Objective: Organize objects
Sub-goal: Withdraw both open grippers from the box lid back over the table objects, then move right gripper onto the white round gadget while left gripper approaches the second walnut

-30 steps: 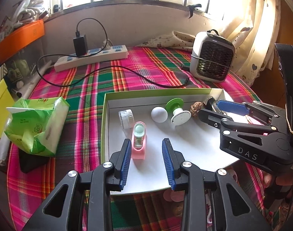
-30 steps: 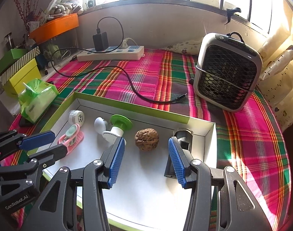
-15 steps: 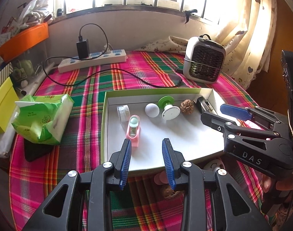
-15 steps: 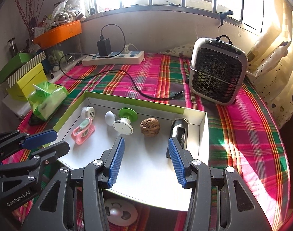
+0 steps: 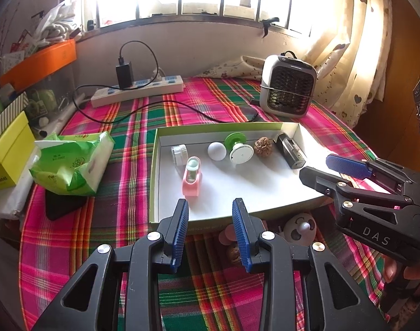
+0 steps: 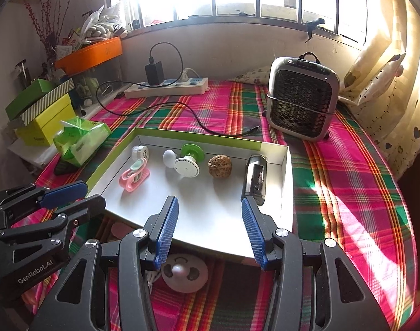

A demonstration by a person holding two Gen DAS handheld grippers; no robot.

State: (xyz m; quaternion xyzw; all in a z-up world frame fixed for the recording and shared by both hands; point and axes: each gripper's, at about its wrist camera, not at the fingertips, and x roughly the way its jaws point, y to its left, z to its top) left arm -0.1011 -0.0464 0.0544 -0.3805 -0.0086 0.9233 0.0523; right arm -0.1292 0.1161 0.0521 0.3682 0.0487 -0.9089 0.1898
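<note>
A white tray with a green rim (image 5: pixel 154 165) (image 6: pixel 288 182) lies on the plaid cloth. In it are a pink holder (image 5: pixel 192 178) (image 6: pixel 134 175), a small white jar (image 5: pixel 179 153) (image 6: pixel 140 152), a white ball (image 5: pixel 216 151) (image 6: pixel 169 157), a green-and-white knob (image 5: pixel 237 149) (image 6: pixel 187 162), a walnut (image 5: pixel 262 144) (image 6: pixel 220 166) and a dark grey device (image 5: pixel 289 150) (image 6: pixel 255 179). My left gripper (image 5: pixel 211 234) (image 6: pixel 66 195) is open and empty at the tray's near edge. My right gripper (image 6: pixel 210 231) (image 5: pixel 324 165) is open and empty, above the near right corner.
A round white panda-face gadget (image 6: pixel 185 273) (image 5: pixel 299 227), a pink piece (image 5: pixel 226 234) and another walnut (image 5: pixel 234 253) lie in front of the tray. A green tissue pack (image 5: pixel 69 162), a power strip (image 5: pixel 138 89), a small heater (image 5: pixel 288 85) and yellow boxes (image 5: pixel 5 149) surround it.
Both grippers have drawn back and up from the tray, still open and empty. The items in front of the tray have come into view.
</note>
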